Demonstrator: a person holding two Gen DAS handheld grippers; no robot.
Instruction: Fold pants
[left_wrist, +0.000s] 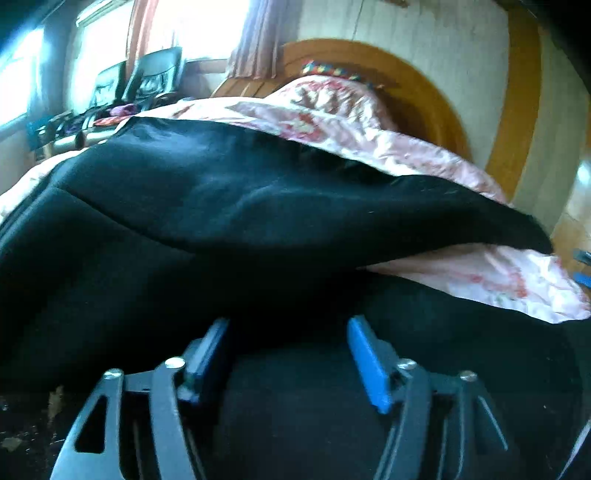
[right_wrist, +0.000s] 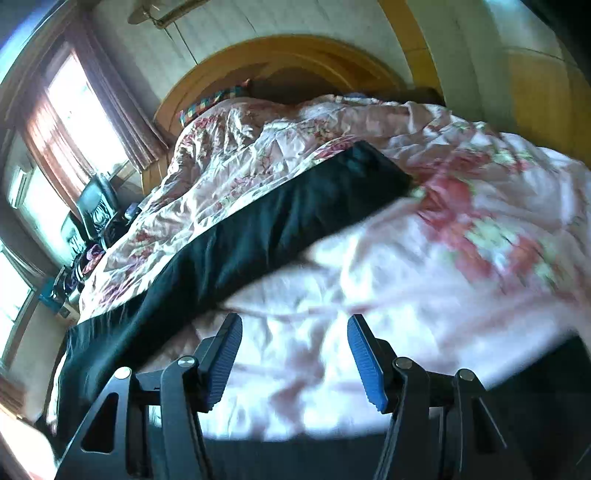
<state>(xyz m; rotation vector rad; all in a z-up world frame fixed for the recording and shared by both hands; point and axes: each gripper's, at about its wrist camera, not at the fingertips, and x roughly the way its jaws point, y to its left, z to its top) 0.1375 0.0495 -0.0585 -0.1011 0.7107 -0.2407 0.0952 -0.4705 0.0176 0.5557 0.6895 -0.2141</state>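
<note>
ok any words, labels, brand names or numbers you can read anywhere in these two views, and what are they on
None can be read in either view.
black pants: no tag, label or print shows on the cloth.
floral quilt: flower pattern only, no lettering.
cluttered items by the window: too small and blurred to tell whether anything is written on them.
left tool and right tool: no markings visible on the blue pads or black frames.

Black pants (left_wrist: 229, 206) are lying across a quilt (right_wrist: 424, 258) that is showing pale pink satin with red and green flowers. A multicoloured checked pillow (right_wrist: 207, 105) is peeking out at the quilt's far edge, against an orange-brown wooden headboard (left_wrist: 417, 81). Both grippers' pads (right_wrist: 364, 363) are showing blue on black frames.
</note>
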